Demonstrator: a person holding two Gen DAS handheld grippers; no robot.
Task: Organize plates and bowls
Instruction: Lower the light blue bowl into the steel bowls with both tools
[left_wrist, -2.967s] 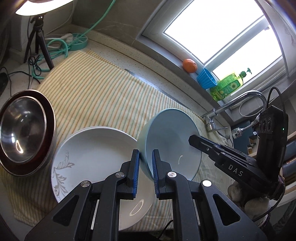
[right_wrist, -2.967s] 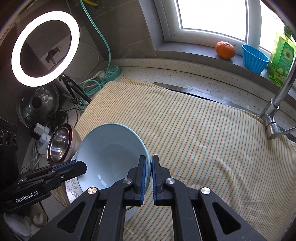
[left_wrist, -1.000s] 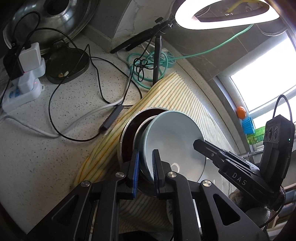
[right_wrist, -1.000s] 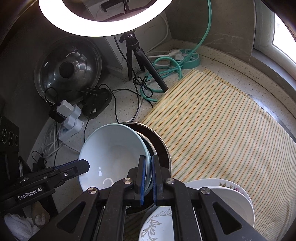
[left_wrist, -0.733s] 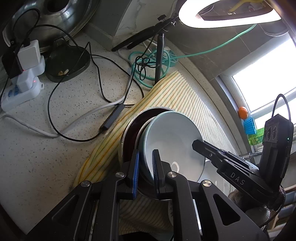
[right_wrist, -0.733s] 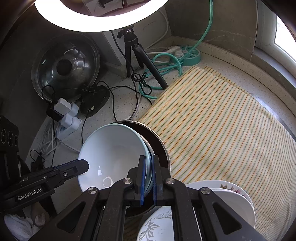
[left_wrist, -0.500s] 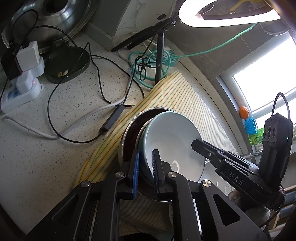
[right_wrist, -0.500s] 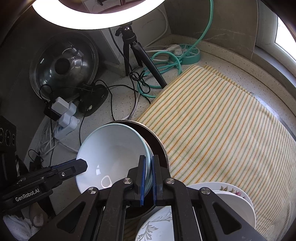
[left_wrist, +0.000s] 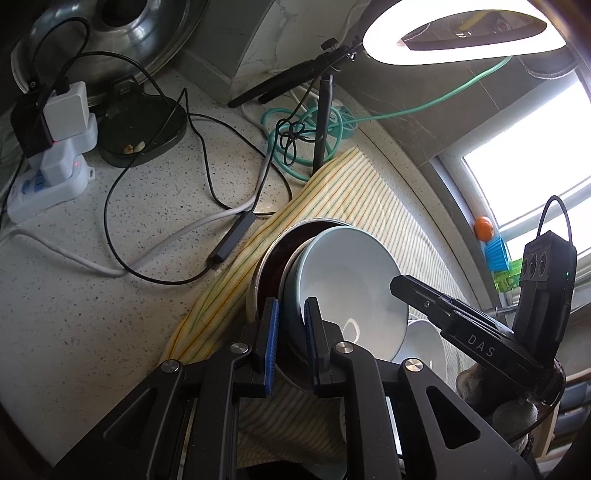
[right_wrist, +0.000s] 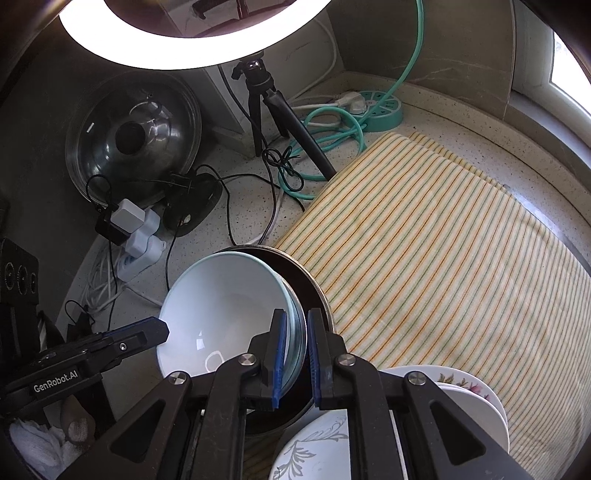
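Left wrist view: left tongs (left_wrist: 290, 339) straddle the near rim of the blue bowl (left_wrist: 351, 280), pads close on it, gripping. Bowl sits tilted inside the steel bowl (left_wrist: 271, 258), which rests on the striped cloth (left_wrist: 369, 192) at the cloth's 7 o'clock corner. Right tongs (left_wrist: 397, 286) come in from 3 o'clock over the blue bowl's far rim. White plate (left_wrist: 424, 343) shows just past the bowl at 4 o'clock. Worktop (left_wrist: 74, 295) at 9 o'clock carries cables, a power strip (left_wrist: 44, 184), a dark dish (left_wrist: 144, 129). Ring light (left_wrist: 461, 37) at 1 o'clock, tripod (left_wrist: 321, 110) below it. Orange (left_wrist: 484, 227) and blue cup (left_wrist: 496, 254) on the sill at 3 o'clock.

Right wrist view: right tongs (right_wrist: 295, 350) straddle the blue bowl (right_wrist: 221, 314) rim; jaws are opening, rim between them, right pad clear of it, so not clamped. Steel bowl (right_wrist: 310, 288) wraps the blue one, dark inner wall showing at 2 o'clock of it. Left tongs (right_wrist: 162, 328) reach the bowl's rim from 8 o'clock. Two floral plates (right_wrist: 472, 391) stacked at 5 o'clock, touching the steel bowl's side, on the cloth (right_wrist: 443, 258). Pot lid (right_wrist: 133, 140) leans on the wall at 10 o'clock. Teal cord reel (right_wrist: 376, 107) at 1 o'clock. Gloved hand (right_wrist: 44, 439) visible at 8 o'clock behind the left tongs.
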